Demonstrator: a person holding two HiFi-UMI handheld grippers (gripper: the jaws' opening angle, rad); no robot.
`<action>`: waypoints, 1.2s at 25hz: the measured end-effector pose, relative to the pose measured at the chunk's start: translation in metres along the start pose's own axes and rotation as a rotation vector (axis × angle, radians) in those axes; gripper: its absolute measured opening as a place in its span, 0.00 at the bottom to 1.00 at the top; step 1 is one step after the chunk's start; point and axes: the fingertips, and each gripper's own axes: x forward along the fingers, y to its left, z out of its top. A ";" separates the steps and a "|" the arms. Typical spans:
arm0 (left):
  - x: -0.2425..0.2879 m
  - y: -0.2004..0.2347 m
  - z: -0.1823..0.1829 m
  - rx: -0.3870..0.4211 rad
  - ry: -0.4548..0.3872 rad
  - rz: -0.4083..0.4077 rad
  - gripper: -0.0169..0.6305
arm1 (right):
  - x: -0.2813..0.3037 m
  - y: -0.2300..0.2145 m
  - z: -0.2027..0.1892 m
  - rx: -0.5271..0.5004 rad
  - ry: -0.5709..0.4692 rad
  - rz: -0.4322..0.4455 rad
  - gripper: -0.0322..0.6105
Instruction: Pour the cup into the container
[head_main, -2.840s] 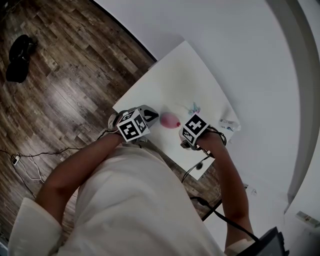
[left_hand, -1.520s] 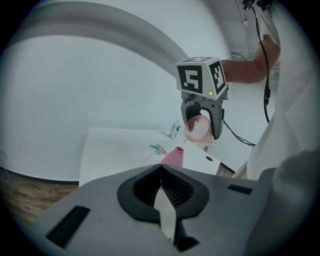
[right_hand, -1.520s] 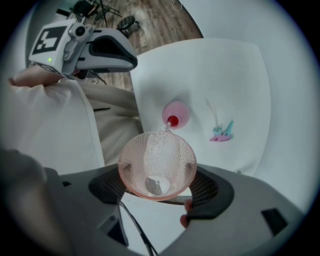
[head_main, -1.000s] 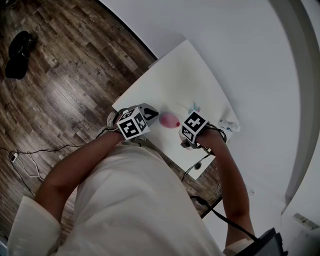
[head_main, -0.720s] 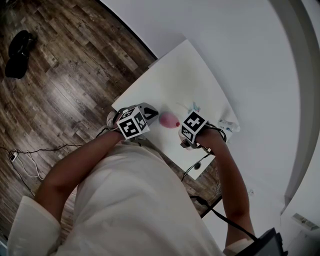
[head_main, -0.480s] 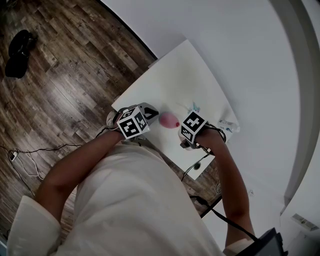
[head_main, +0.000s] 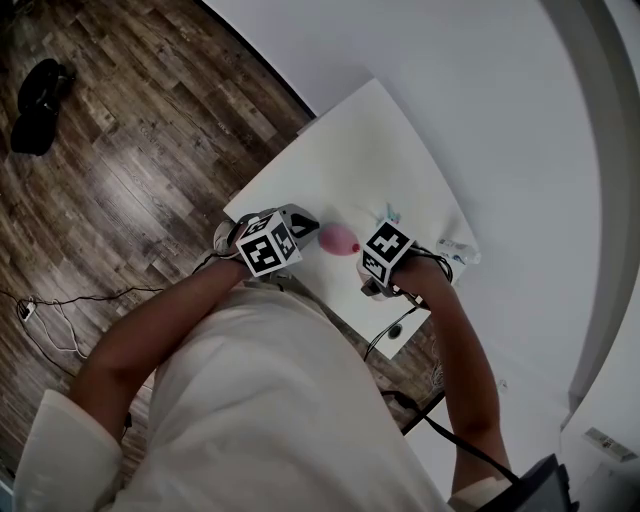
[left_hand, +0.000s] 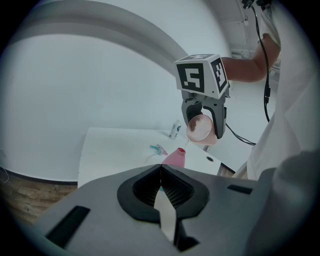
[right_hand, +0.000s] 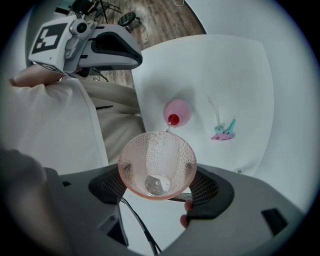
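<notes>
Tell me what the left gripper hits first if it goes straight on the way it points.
The left gripper would likely meet the pink container just past its jaws; depth unclear.

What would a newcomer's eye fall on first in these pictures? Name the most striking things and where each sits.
First, the dimpled pink cup, gripped in the right gripper and tipped toward the red mouth of the pink container on the white table, a thin trickle between them. Next, the left gripper, shut and empty, on the container's other side.
</notes>
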 end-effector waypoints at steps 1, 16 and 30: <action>0.000 0.000 0.000 0.001 0.000 0.000 0.04 | 0.000 0.000 0.000 0.000 0.000 0.000 0.63; 0.002 -0.001 -0.001 -0.002 0.001 0.000 0.04 | -0.001 0.003 0.001 -0.015 0.028 0.012 0.63; -0.001 0.003 -0.002 -0.009 -0.004 0.002 0.04 | -0.002 0.000 0.003 -0.008 0.051 0.032 0.63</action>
